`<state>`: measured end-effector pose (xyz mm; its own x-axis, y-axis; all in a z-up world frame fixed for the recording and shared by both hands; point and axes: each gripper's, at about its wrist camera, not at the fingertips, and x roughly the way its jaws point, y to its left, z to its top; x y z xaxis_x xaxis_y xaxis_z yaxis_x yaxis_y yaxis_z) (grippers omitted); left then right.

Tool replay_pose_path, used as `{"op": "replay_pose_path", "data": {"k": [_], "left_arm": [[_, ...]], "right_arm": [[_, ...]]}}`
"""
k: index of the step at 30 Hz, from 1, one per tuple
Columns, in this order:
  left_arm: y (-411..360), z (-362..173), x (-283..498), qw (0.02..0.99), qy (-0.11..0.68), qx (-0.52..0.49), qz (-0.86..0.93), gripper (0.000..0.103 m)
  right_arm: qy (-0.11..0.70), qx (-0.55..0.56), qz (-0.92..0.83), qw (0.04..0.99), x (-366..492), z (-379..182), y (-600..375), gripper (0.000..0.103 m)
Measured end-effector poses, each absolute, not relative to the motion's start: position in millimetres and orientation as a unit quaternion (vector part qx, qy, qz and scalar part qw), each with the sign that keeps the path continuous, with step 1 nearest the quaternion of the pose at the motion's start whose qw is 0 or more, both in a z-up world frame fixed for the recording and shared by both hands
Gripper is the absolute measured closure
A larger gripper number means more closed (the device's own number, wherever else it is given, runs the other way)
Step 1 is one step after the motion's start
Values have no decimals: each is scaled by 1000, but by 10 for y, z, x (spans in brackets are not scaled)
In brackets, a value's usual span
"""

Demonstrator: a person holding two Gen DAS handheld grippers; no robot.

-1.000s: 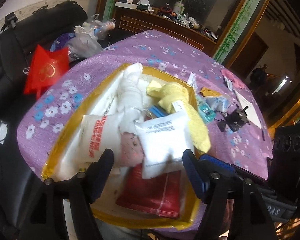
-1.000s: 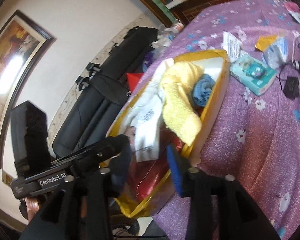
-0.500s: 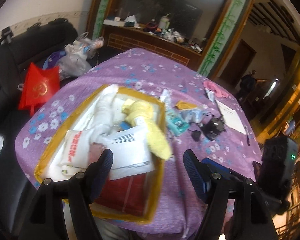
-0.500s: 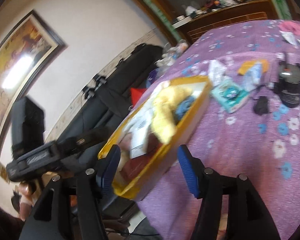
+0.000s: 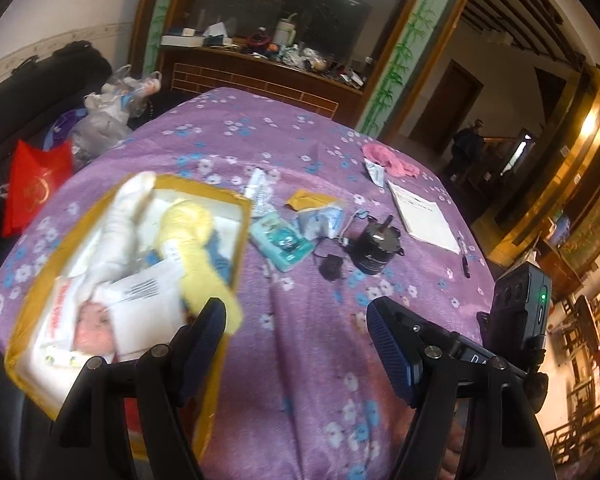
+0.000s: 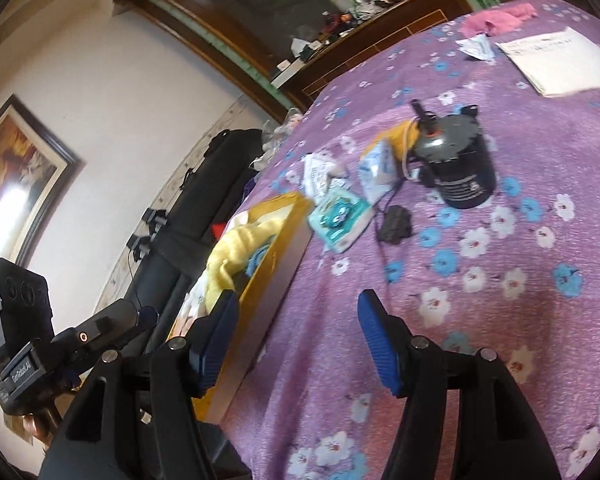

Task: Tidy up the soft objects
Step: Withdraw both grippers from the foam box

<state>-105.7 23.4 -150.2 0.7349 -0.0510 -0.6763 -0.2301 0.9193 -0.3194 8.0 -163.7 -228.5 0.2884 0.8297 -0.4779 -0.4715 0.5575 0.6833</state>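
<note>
A yellow-rimmed box (image 5: 242,240) sits at the table's left edge, also in the right wrist view (image 6: 288,232). It holds a yellow towel (image 5: 196,244), a white cloth (image 5: 128,208), white packets (image 5: 144,300) and a blue cloth (image 6: 258,260). A pink cloth (image 5: 388,160) lies far right on the purple flowered tablecloth (image 5: 312,340). My left gripper (image 5: 296,340) is open and empty, above the cloth just right of the box. My right gripper (image 6: 296,332) is open and empty, beside the box's near corner.
A teal packet (image 5: 284,240), a small blue-white pack (image 5: 320,220), a black cylinder device (image 5: 374,246) with cable, white paper (image 5: 420,216) and a pen (image 5: 464,260) lie mid-table. A red bag (image 5: 32,184) and plastic bags (image 5: 108,116) sit left on a black sofa.
Both grippers have pulled back from over the box and swung right, toward the middle of the table. Both stay open and empty.
</note>
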Motion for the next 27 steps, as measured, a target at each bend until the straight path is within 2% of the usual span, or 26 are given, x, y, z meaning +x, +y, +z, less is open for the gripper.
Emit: {"op": "replay_pose_path", "data": {"k": [11,27], "left_arm": [[19,-1561,-656,907,378,-182,25,27],[100,-1786,-310,890,414,-191,31,27]], "right_arm": [[430,226,400,777,243,-2362,-1763,42],[438,230,389,777,417,-2374,-1759,42]]}}
